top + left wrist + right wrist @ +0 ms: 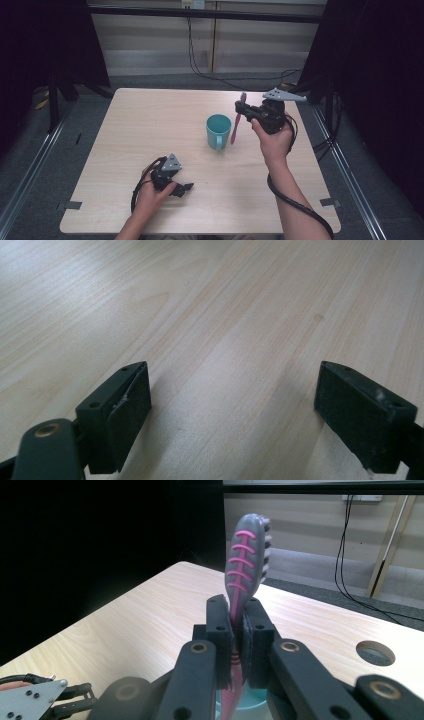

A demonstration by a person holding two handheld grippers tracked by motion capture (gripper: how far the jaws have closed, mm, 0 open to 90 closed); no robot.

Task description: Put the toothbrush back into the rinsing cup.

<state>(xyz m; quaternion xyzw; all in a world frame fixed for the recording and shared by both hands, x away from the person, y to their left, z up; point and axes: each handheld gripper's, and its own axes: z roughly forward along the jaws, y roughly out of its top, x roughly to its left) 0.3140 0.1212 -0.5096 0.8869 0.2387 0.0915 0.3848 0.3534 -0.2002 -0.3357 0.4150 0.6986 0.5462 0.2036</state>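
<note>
Above the teal plastic mug: right gripper clamped on pink-and-grey toothbrush — head up.
Near table edge: left gripper — jaws wide apart, empty, on pale wooden table.

Black grippers (grey plates, cables)

A pale wooden worktop with a round hole near one corner stands on grey floor, black cables trailing behind it below a pale panelled wall, dark curtains either side.
</note>
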